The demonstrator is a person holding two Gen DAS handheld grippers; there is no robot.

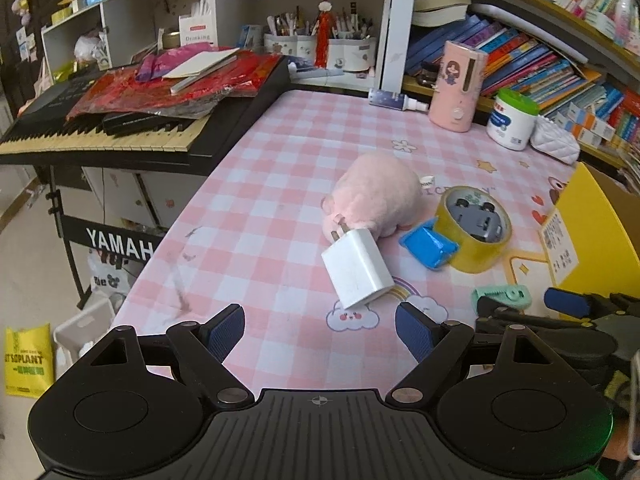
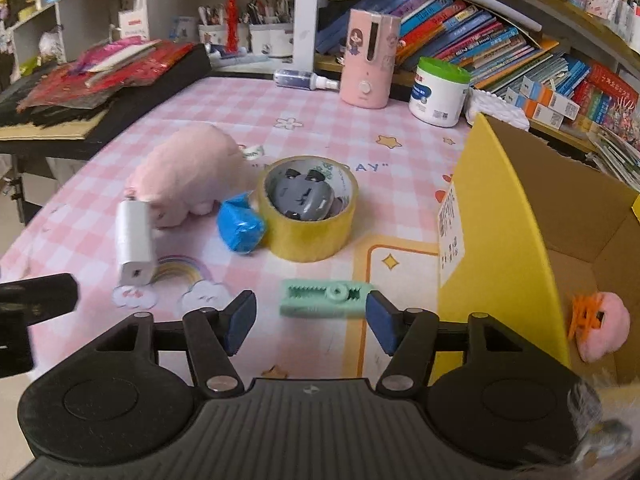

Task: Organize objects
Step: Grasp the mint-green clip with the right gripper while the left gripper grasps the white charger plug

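Left wrist view: left gripper (image 1: pixel 320 334) jaws stood apart, empty. White charger (image 1: pixel 357 268) lay just ahead of them on the counter (image 1: pixel 256 208), touching a pink plush (image 1: pixel 378 192); tape roll (image 1: pixel 474 230) and blue piece (image 1: pixel 428 246) sat ahead to the right.

Right wrist view: right gripper (image 2: pixel 307 323) jaws apart, empty, green clip (image 2: pixel 324 298) just ahead between them. Yellow box (image 2: pixel 500 220) right of the jaws held one pink toy (image 2: pixel 604 326); judged mostly unsorted. The box wall crowded the right jaw.

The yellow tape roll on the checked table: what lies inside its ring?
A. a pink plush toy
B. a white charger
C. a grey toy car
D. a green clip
C: the grey toy car sits inside the ring of the yellow tape roll, while the other items lie outside it.
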